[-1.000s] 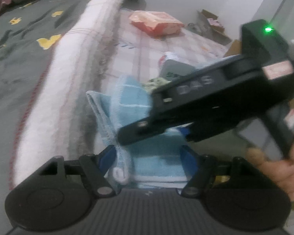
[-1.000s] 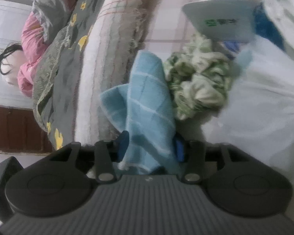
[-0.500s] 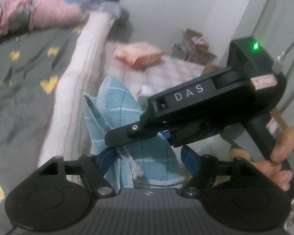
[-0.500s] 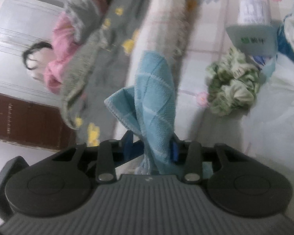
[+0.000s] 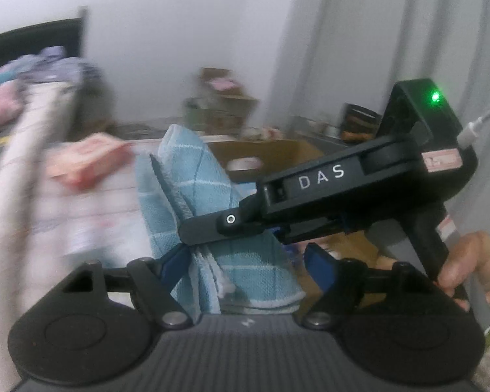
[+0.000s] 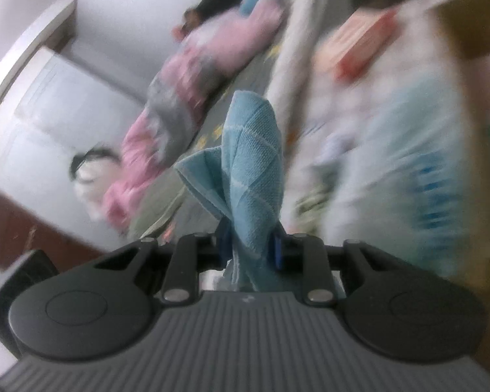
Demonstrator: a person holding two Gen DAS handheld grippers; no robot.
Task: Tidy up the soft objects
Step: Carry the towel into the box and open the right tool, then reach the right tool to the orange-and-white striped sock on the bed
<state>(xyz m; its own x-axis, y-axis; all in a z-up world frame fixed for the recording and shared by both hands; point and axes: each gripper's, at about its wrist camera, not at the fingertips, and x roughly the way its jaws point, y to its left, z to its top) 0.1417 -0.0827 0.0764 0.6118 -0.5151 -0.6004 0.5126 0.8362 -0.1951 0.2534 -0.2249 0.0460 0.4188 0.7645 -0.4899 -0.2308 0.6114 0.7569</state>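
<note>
At left of the left wrist view, a pale blanket edge (image 5: 19,150) runs blurred. At centre the blue towel (image 5: 192,189) stands folded between the left gripper (image 5: 248,263), whose jaws have just been opening and stand wide; whether its left pad presses the cloth I cannot tell. Right of centre, the right gripper (image 6: 250,250) crosses the frame, its jaws just closed narrow on the towel, likely carrying it. Behind at centre right, an open cardboard box (image 5: 277,150) offers room, likely the drop spot.
</note>
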